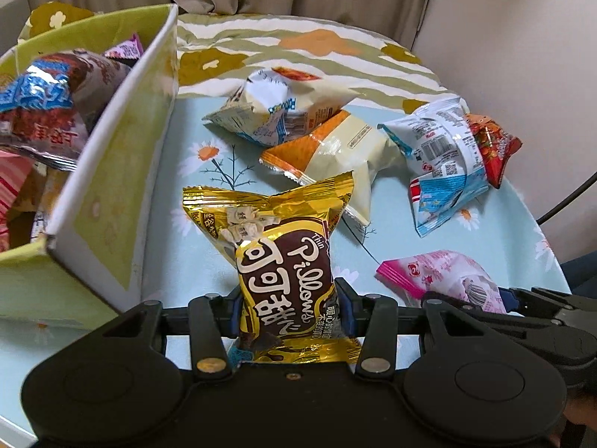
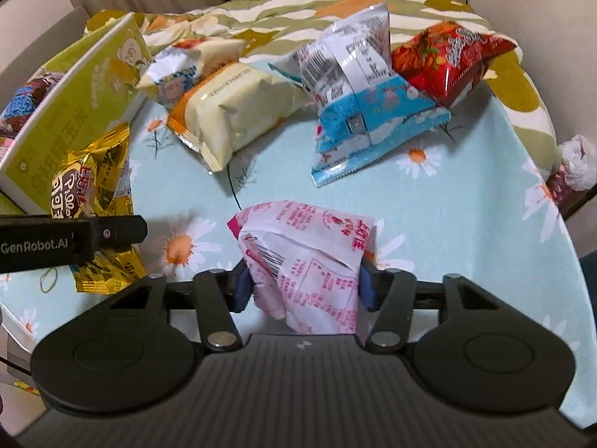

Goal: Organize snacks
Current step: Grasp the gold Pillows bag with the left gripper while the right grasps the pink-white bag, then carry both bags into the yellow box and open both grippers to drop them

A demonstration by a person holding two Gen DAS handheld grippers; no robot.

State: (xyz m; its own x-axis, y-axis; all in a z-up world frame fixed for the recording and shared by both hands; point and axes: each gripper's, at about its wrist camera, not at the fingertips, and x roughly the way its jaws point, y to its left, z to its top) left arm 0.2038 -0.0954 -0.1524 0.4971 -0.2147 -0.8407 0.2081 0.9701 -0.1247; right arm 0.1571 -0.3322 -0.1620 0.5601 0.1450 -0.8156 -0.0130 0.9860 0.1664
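My left gripper (image 1: 289,308) is shut on a gold and brown snack bag (image 1: 278,246), held upright just right of the green box (image 1: 123,156); the bag also shows in the right wrist view (image 2: 95,201). My right gripper (image 2: 304,285) is shut on a pink and white snack bag (image 2: 309,257) over the table; it also shows in the left wrist view (image 1: 440,276). On the table lie a cream and orange bag (image 2: 238,112), a white and blue bag (image 2: 365,108), a red bag (image 2: 447,59) and a crumpled white bag (image 1: 276,108).
The green box holds several snack bags, among them a brown and blue one (image 1: 48,100). The round table has a light blue daisy cloth (image 2: 466,224) and a striped floral cloth (image 1: 298,48) at the back. A curtain and wall stand behind.
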